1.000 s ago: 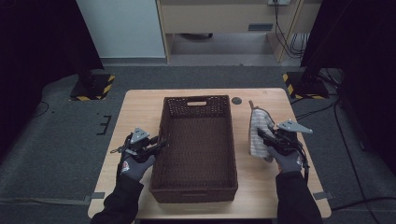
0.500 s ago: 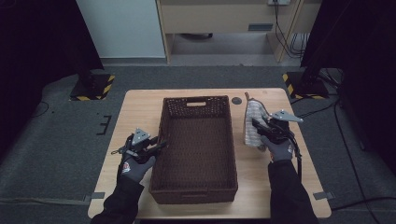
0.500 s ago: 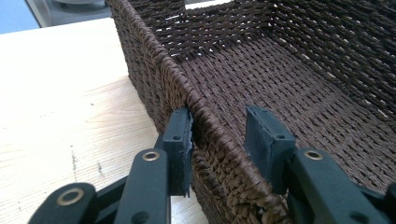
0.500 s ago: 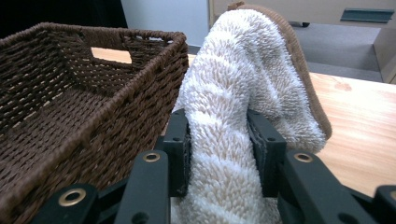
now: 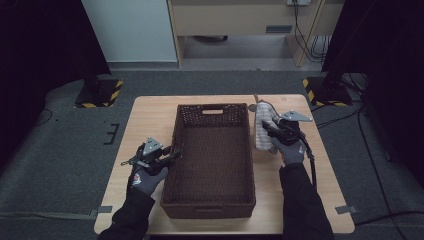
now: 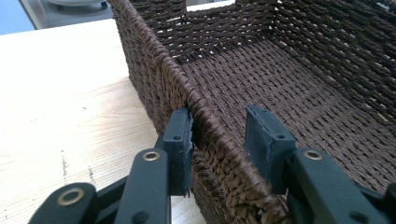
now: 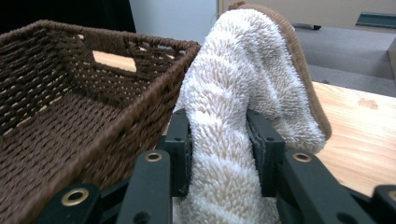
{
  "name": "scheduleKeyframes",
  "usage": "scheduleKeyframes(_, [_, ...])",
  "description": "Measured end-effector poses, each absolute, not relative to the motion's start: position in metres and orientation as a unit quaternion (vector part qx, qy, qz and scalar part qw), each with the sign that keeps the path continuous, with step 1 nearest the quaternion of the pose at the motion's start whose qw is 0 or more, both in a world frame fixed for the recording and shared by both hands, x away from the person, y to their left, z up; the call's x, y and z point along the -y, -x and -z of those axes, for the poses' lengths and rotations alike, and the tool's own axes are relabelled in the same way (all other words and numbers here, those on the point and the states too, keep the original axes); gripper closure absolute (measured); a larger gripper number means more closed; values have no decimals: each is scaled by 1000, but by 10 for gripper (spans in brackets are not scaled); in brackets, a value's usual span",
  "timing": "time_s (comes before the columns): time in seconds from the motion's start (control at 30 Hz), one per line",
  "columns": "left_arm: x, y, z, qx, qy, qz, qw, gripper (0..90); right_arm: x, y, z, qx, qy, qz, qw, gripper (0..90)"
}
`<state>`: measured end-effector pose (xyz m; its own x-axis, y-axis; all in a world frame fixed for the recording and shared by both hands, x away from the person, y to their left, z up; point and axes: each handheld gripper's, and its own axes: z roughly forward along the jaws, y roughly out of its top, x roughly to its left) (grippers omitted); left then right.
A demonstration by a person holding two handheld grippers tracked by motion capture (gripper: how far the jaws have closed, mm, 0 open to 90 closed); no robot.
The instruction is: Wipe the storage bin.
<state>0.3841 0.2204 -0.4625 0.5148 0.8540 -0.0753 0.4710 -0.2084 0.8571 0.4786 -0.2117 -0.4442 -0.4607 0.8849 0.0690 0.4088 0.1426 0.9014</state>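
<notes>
The right gripper is clamping the fluffy towel just right of the basket, seemingly to drop it inside, while the left gripper, jaws apart, is straddling the basket's left wall, probably steadying it.

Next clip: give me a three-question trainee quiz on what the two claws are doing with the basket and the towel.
1. True or false: the right claw is shut on the towel.
2. Which part of the basket does the left claw straddle?
A. the far end with the handle slot
B. a long side wall
C. the floor
3. Fill in: in the high view the towel lies ____ the basket, not in it.

Key
1. True: both pads press into the pile.
2. B: one jaw stands outside the wall, one inside, with a gap at the inner jaw.
3. Beside: it is on the table, on the side of the right claw.
</notes>
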Motion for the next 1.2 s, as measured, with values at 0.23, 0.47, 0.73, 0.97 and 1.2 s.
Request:
scheduleKeyframes(0.23, [-221,-384,464,-445,-743,-210,454,602,201,-499,447,-712,-448,-479,250,665])
scheduleKeyframes(0.47, [-222,-385,464,-443,-743,-210,456,592,189,-516,456,-711,-434,-507,220,683])
scheduleKeyframes(0.73, [-222,-385,464,-437,-746,-213,455,585,185,-525,498,-753,-448,-447,179,701])
scheduleKeyframes(0.97, [-222,-385,464,-433,-747,-216,455,581,188,-522,505,-756,-460,-433,171,694])
scheduleKeyframes(1.2, [-223,-385,465,-432,-746,-214,459,572,191,-519,459,-707,-434,-522,201,694])
